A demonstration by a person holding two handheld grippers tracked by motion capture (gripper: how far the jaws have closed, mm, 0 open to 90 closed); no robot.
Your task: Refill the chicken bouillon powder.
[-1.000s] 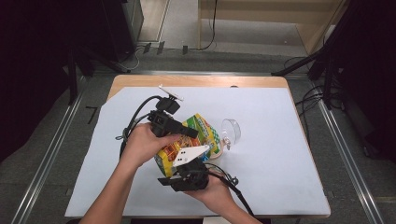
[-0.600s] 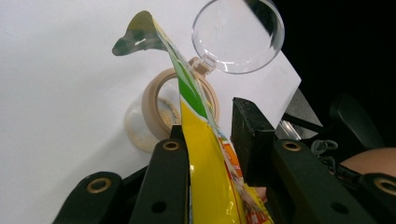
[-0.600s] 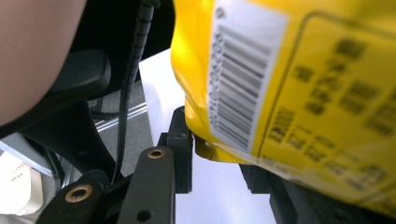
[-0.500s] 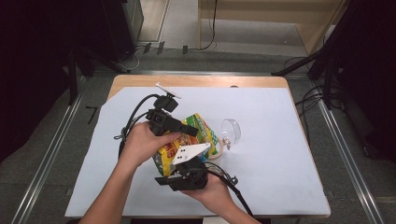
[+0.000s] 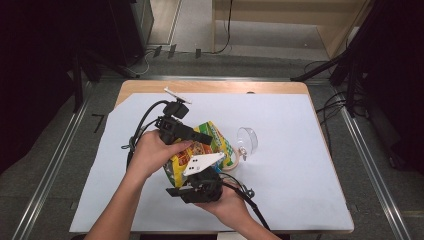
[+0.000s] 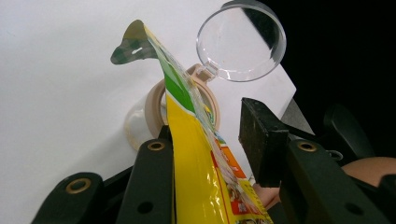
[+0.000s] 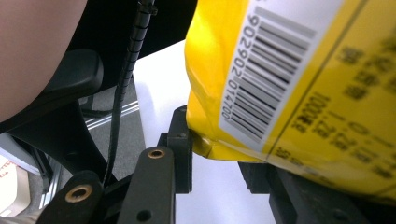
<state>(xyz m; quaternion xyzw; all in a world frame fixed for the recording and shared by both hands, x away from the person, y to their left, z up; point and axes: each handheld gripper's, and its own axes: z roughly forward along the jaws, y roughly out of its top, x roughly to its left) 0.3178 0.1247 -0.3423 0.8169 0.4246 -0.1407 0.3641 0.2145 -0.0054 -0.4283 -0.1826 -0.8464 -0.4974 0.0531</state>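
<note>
**Left grip easing off the bag**

Bag [image 5: 200, 150] held above the table [image 5: 300, 165], top over the jar [image 6: 154, 105] with its lid [image 6: 240, 42] swung open, likely for pouring. Right gripper [image 7: 219, 175] clamps the bottom seam. Left gripper [image 6: 210, 140] has just been opening; bag between its jaws, one pad clear.

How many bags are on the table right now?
1: a yellow snack bag held up at mid-table, between the left gripper and the right gripper, beside a clear-lidded container. Nothing suggests another hidden.
</note>
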